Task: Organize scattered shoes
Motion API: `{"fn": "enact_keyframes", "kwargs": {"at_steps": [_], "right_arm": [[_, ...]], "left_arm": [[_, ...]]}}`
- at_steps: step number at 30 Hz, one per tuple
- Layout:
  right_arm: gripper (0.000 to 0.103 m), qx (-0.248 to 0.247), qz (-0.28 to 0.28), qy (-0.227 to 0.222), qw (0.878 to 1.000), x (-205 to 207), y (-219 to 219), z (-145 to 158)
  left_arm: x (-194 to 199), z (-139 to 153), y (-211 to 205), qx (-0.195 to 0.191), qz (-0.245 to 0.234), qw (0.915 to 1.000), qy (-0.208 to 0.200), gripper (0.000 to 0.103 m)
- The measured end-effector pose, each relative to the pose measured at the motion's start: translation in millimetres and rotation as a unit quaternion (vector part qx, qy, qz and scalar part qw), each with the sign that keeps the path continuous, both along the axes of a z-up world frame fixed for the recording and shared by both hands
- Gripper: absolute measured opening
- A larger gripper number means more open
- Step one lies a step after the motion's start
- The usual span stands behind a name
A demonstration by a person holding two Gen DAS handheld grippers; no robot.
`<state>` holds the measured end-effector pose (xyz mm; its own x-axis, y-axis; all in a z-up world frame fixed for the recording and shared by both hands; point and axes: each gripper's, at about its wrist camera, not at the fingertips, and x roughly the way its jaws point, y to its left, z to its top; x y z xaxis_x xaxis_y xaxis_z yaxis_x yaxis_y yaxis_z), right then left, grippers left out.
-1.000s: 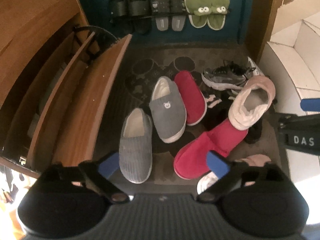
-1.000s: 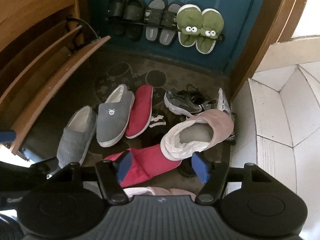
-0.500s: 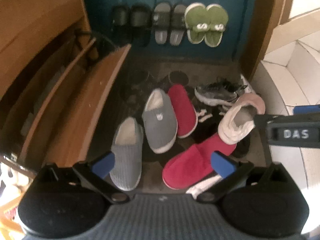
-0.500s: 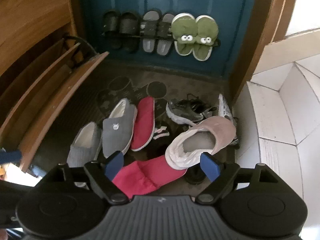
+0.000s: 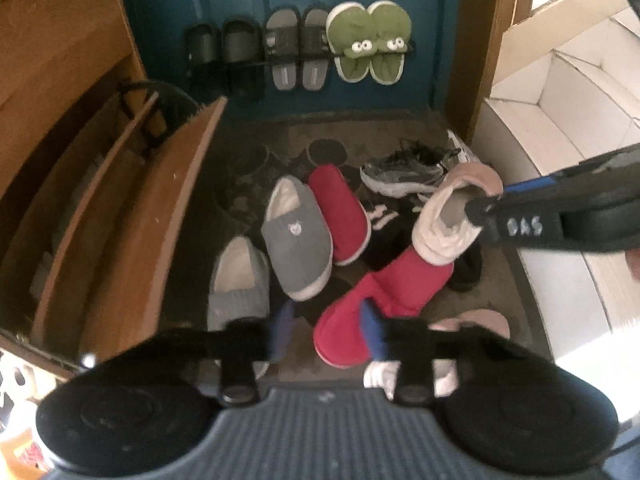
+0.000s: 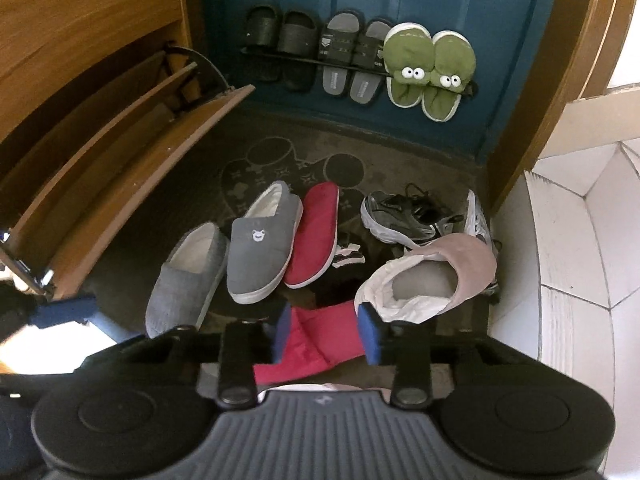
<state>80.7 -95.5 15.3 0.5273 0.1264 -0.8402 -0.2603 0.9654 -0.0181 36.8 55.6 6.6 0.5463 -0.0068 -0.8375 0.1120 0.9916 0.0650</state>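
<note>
Both grippers hang over a doormat strewn with shoes, angled steeply downward.

At the bottom centre of the left wrist view, the left gripper point(image 5: 326, 332) has its blue pads drawn narrow, closed on nothing. The toe of a red slipper point(image 5: 372, 312) lies on the floor below and just right of them.

In the right wrist view, the right gripper point(image 6: 326, 334) is closing, its jaws already narrow. The same red slipper point(image 6: 320, 344) shows through the gap but lies beneath, untouched. A pink fleece-lined slipper point(image 6: 432, 276) rests across its heel, just right of and beyond the pads.

Mid-frame lie two grey slippers point(image 6: 224, 258), a second red slipper point(image 6: 314, 236) and a grey sneaker point(image 6: 400, 218).

Farthest, at the top, green frog slippers point(image 6: 430, 70) hang on a rack against a blue door point(image 6: 500, 40). A wooden shoe cabinet point(image 6: 120, 168) stands tilted open at left.
</note>
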Motion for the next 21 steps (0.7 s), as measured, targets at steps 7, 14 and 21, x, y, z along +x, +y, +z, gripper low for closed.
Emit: {"fn": "enact_keyframes", "kwargs": {"at_steps": [7,14,21], "right_arm": [[0.003,0.008,0.006,0.002,1.0,-1,-1,-1],[0.003,0.009,0.009,0.004,1.0,1,0,-3],[0.017,-0.004,0.017,-0.003,1.0,3,-1,-6]], "left_arm": [[-6,-3,4,0.003,-0.009,0.9999,-0.01,0.002],[-7,-7,6,0.007,-0.012,0.9998,-0.012,0.005],[-14,3,16,0.02,0.004,0.9987,-0.047,0.08]]}}
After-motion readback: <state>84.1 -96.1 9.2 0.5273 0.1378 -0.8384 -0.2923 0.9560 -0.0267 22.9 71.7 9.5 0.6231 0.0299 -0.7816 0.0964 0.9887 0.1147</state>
